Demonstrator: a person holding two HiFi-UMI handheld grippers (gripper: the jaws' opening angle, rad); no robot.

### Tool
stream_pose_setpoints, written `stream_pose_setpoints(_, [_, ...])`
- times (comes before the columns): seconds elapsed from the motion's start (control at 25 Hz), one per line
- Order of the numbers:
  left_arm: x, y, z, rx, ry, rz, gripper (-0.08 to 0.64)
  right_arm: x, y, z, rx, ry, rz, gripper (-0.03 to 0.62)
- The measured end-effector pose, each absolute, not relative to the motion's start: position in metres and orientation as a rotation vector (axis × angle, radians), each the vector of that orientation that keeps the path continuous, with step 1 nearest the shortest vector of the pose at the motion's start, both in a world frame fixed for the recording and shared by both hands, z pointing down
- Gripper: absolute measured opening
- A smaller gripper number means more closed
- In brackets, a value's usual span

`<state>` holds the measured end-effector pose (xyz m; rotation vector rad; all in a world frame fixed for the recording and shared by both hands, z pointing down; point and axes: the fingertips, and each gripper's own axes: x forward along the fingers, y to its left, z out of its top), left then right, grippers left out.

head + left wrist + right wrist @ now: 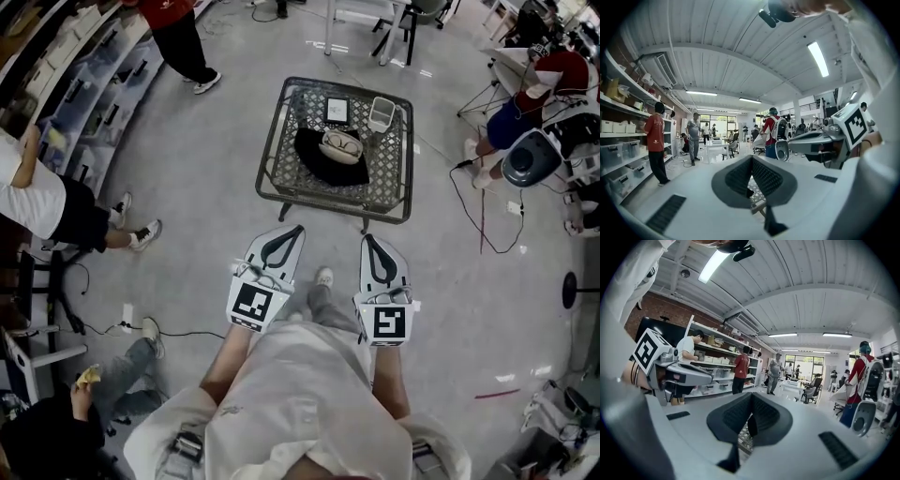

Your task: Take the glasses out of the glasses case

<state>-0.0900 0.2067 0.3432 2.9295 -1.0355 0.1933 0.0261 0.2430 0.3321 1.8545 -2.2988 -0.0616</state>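
At the upper centre of the head view stands a small metal mesh table [272, 141], and on a black cloth [328, 167] in its middle lies the glasses case [341, 145], pale and open. Something rounded sits inside it, probably the glasses, though at this size that is not certain. Behind the cloth, toward the top of the frame, a small dark-screened device [337, 110] and a clear container [382, 113] stand side by side. Both grippers are in the lower centre of the frame, well short of the table and pointing toward it. The left gripper [296, 231] is to the left and the right gripper [367, 240] to the right, each with its marker cube nearest the person. In the left gripper view the left gripper [752, 158] has its dark ribbed pads pressed together at the tips with nothing between them, and a bit of the mesh table shows through the slot below. In the right gripper view the right gripper [751, 397] is likewise pressed closed and empty. Shelving [89, 80] lines the upper left of the head view, with a person in a white top [37, 202] at the left edge beside it.
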Motion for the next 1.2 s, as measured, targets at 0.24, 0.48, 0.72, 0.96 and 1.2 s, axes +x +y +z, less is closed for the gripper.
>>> stream_pose_setpoints(0.24, [-0.067,0.167,0.342,2.902,-1.082,0.217,0.014,0.050,0.201,0.332,1.807,-2.330,-0.047,0.006])
stream_pose_setpoints(0.48, [-0.039,0.143,0.339,2.892,-1.119,0.240,0.014,0.074,0.173,0.328,1.770,-2.381,-0.040,0.006])
stream_pose_setpoints(0.72, [-0.013,0.117,0.336,2.892,-1.164,0.254,0.014,0.101,0.144,0.330,1.753,-2.417,-0.055,0.006])
stream_pose_setpoints(0.96, [0.000,0.102,0.340,2.862,-1.196,0.283,0.014,0.113,0.123,0.332,1.724,-2.446,-0.041,0.006])
stream_pose_setpoints(1.2, [0.006,0.082,0.343,2.862,-1.215,0.279,0.014,0.119,0.101,0.333,1.709,-2.463,-0.049,0.006])
